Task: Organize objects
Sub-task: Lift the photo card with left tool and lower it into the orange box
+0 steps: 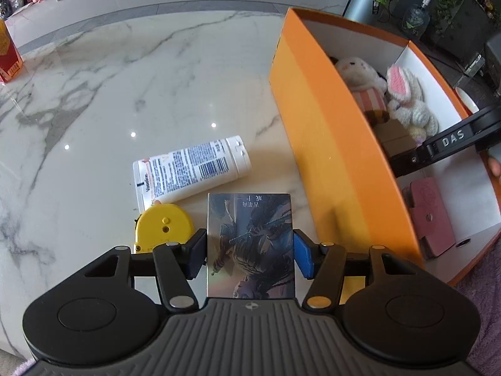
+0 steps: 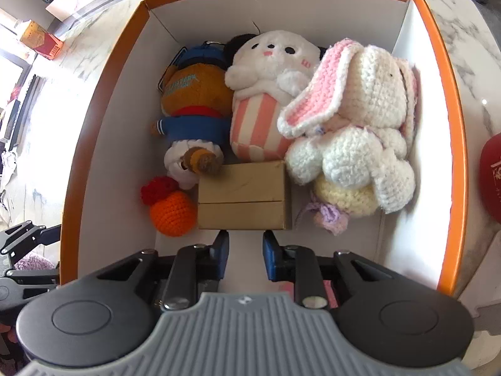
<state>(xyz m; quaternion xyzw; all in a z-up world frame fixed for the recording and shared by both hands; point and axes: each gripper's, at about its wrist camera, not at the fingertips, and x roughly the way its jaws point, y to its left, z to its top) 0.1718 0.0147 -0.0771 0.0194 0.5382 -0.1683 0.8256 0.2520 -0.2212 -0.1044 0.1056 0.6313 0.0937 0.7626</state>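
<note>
My left gripper (image 1: 250,253) is shut on a picture card box (image 1: 250,244) and holds it above the marble table, left of the orange box (image 1: 328,144). A white lotion tube (image 1: 191,169) and a yellow tape measure (image 1: 162,225) lie on the table just ahead. My right gripper (image 2: 245,257) is open and empty inside the orange box (image 2: 103,100), just short of a brown cardboard box (image 2: 244,200). Plush toys fill the far end: a white rabbit (image 2: 353,131), a striped bear (image 2: 266,100), a brown doll (image 2: 194,100). An orange crochet ball (image 2: 172,216) lies at the left.
A pink wallet (image 1: 429,216) lies in the near end of the orange box. A red carton (image 1: 7,56) stands at the table's far left. A grey canister (image 1: 363,3) stands beyond the box. A red object (image 2: 491,178) sits right of the box.
</note>
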